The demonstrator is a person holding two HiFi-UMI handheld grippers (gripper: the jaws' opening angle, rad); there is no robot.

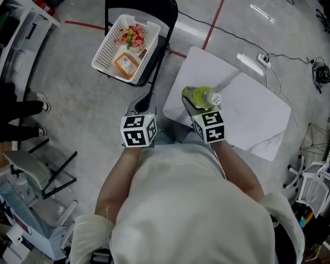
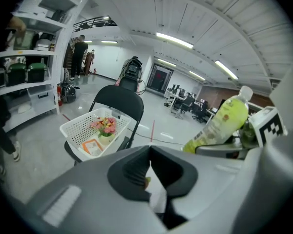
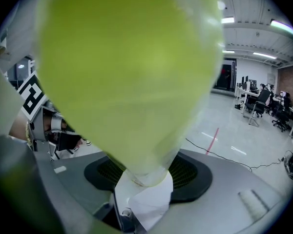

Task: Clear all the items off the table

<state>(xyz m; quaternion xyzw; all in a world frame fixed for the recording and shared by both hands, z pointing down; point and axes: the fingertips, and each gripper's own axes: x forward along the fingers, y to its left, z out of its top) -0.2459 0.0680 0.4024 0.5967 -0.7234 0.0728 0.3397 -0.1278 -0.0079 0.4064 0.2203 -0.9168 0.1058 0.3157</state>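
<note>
While the white marble-look table (image 1: 247, 114) looks bare, the right gripper (image 1: 193, 104) holds a yellow-green plastic bottle (image 1: 201, 97) over its edge. The left gripper (image 1: 144, 104) is closed and empty. Only dropping the bottle in the white mesh basket (image 1: 107, 48) seems left.

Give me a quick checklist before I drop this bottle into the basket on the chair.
1. Bottle held by right gripper: ok, jaws closed on its body.
2. Cap on: ok, white cap in place.
3. Left gripper free: ok, shut on nothing.
4. Room in basket: ok, flowers and packet leave one side bare.
5. Basket steady on chair: cannot tell, how it sits on the seat is hidden.
6. Way to basket: ok, nothing seems to stand between.
</note>
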